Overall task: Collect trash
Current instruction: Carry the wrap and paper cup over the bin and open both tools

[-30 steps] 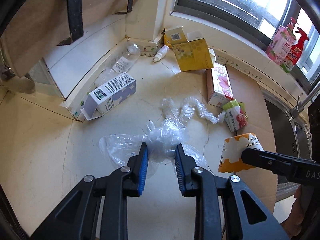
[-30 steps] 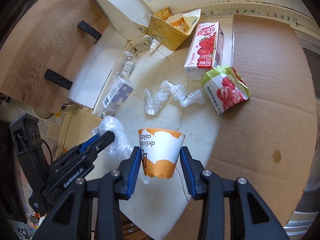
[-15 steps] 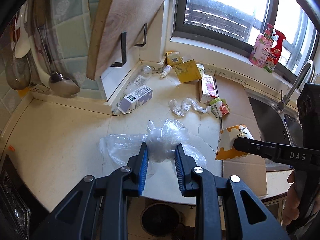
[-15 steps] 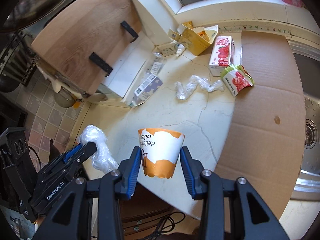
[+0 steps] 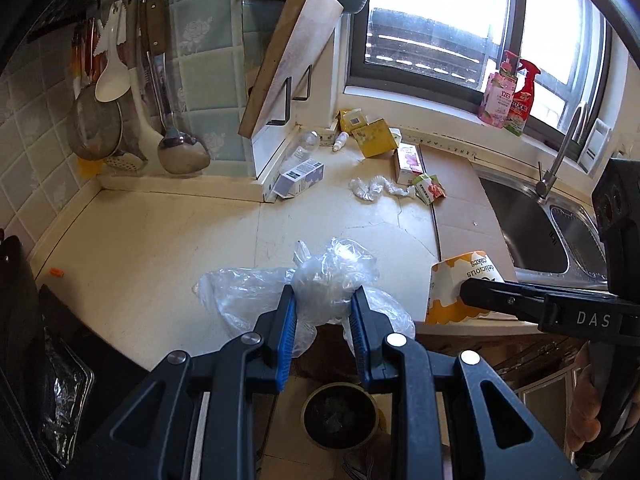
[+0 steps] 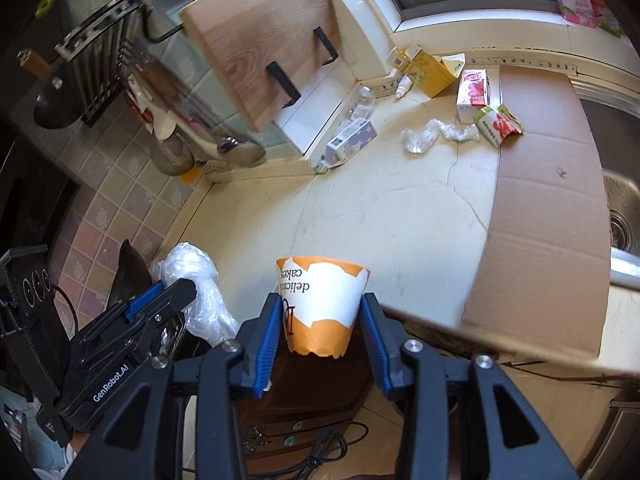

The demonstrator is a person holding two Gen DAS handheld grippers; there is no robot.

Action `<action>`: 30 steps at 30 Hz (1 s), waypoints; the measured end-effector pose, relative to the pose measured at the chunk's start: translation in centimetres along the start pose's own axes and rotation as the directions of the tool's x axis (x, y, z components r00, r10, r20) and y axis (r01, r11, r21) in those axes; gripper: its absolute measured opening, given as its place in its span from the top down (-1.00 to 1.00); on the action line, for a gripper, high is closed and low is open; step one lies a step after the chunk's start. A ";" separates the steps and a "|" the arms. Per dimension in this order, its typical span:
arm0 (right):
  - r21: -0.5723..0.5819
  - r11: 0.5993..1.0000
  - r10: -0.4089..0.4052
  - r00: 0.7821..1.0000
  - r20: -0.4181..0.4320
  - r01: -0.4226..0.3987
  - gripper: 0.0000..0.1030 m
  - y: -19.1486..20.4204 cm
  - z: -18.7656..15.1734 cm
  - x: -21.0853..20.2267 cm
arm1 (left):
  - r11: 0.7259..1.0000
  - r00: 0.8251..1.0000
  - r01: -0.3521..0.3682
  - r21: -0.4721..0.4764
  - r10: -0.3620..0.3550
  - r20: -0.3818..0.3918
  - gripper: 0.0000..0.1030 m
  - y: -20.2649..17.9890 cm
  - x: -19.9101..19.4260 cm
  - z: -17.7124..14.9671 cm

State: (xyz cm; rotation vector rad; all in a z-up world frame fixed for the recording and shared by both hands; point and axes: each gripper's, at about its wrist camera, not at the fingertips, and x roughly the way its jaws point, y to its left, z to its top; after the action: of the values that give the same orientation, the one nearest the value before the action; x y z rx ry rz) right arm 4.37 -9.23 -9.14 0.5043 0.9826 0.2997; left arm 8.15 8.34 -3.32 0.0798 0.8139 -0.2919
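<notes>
Left wrist view
Left tool (image 5: pixel 323 316): jaws nearly closed, clamped on a crumpled clear plastic bag (image 5: pixel 320 288).
Bag's lie: bunched, no clear long axis; loose film trails to the left of the jaws, held above the bench's front edge.
Right tool (image 5: pixel 468 294): reaches in from the right, gripping a paper cup (image 5: pixel 460 280).
Below: a round dark bin (image 5: pixel 339 416) on the floor under the jaws.
Bench (image 5: pixel 160 240): cream, cracked; a purple carton (image 5: pixel 298 178), twisted plastic wrap (image 5: pixel 374 188) and a strawberry packet (image 5: pixel 430 188) lie far back near the corner.
Room: tiled wall with hung utensils, window, steel sink (image 5: pixel 536 232) at right.

Right wrist view
Right tool (image 6: pixel 322 330): jaws part open, pressed on both sides of the orange-and-white paper cup (image 6: pixel 320 304).
Cup's axis: long axis runs away from the camera, wide mouth at the far end, print upside down.
Left tool (image 6: pixel 176 294): at lower left, holding the plastic bag (image 6: pixel 192 280).
Surface: flat cardboard sheet (image 6: pixel 548 200) covers the bench (image 6: pixel 360 216) beside the sink.
</notes>
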 end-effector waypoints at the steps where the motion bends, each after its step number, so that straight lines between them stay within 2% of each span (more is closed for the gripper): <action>1: 0.000 1.000 -0.003 1.000 0.000 0.003 0.22 0.2 -0.6 -0.2 | 1.000 1.000 0.007 -0.002 -0.007 -0.001 0.54 0.2 -0.4 -0.6; 8: 0.025 0.999 -0.029 0.999 -0.044 0.030 0.22 1.3 -5.9 -0.4 | 0.999 0.998 0.039 -0.002 -0.040 -0.038 0.54 0.8 -2.4 -5.3; 16: 0.057 0.995 -0.074 0.985 -0.157 0.084 0.22 0.2 -10.1 2.3 | 0.997 0.985 0.072 -0.027 -0.075 -0.158 0.54 0.8 -0.4 -10.4; 21: 0.062 0.987 -0.129 0.962 -0.239 0.148 0.22 -2.3 -12.0 5.4 | 0.995 0.963 0.083 -0.053 -0.093 -0.253 0.54 0.7 3.1 -13.2; 24: 0.054 0.979 -0.172 0.943 -0.284 0.195 0.21 -4.3 -13.2 8.0 | 0.995 0.943 0.080 -0.063 -0.096 -0.319 0.54 0.4 6.1 -15.3; 27: 0.022 0.967 -0.234 0.920 -0.315 0.254 0.21 -6.5 -14.9 10.9 | 0.998 0.926 0.052 -0.038 -0.062 -0.371 0.54 -0.1 9.8 -17.7; 30: 0.010 0.964 -0.246 0.901 -0.356 0.267 0.19 -9.2 -16.7 14.3 | 0.999 0.907 0.031 -0.017 -0.036 -0.421 0.54 -0.8 14.2 -20.8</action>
State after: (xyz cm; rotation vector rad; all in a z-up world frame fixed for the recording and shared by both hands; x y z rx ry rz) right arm -2.09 -5.91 -31.78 0.3730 1.3973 0.1235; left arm 2.47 8.17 -27.84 0.1220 1.2486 -0.3074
